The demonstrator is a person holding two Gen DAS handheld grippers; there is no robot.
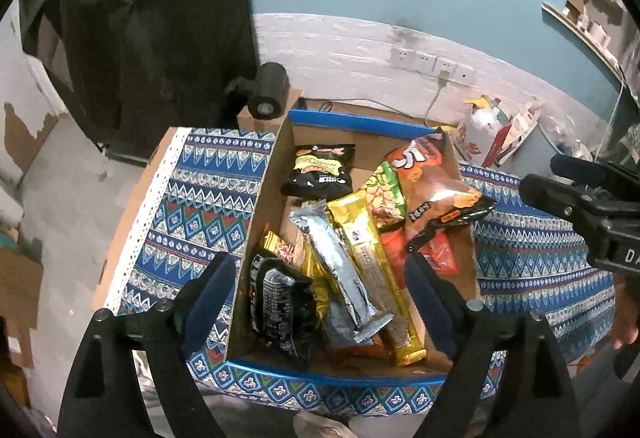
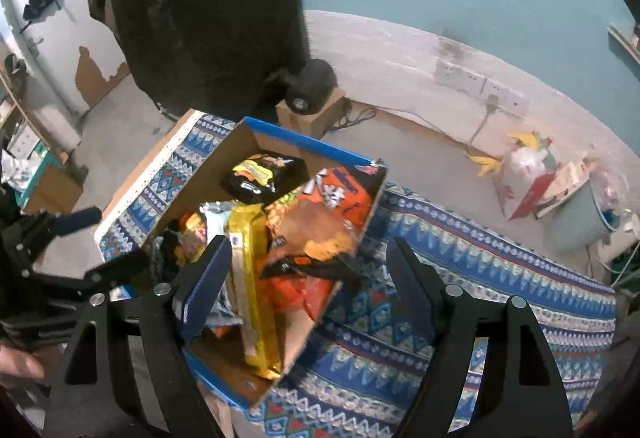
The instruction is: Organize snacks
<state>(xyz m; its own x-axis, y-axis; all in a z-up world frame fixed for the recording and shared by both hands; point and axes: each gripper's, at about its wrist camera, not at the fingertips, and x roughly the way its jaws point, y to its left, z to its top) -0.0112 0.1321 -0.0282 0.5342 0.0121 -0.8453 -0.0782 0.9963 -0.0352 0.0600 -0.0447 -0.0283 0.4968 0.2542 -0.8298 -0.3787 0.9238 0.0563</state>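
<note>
A cardboard box (image 1: 264, 189) with a blue rim holds several snack packs on a patterned cloth. Inside lie a black chip bag (image 1: 318, 169), an orange bag (image 1: 434, 181), a silver bar (image 1: 344, 270), a gold bar (image 1: 376, 278) and a black pack (image 1: 280, 310). My left gripper (image 1: 320, 286) hangs open above the box's near half, with nothing pressed between its pads. My right gripper (image 2: 308, 278) is open too, over the box's right wall (image 2: 360, 238), above the orange bag (image 2: 320, 222) and the gold bar (image 2: 252, 278); it holds nothing. The right gripper (image 1: 576, 197) also shows at the left wrist view's right edge.
The blue patterned cloth (image 2: 460, 298) covers a low table with a white dotted edge (image 1: 148, 205). A black round device (image 1: 268, 89) sits on a small carton behind the box. A white and red bag (image 1: 488, 133) and wall sockets (image 1: 432, 63) stand at the back right.
</note>
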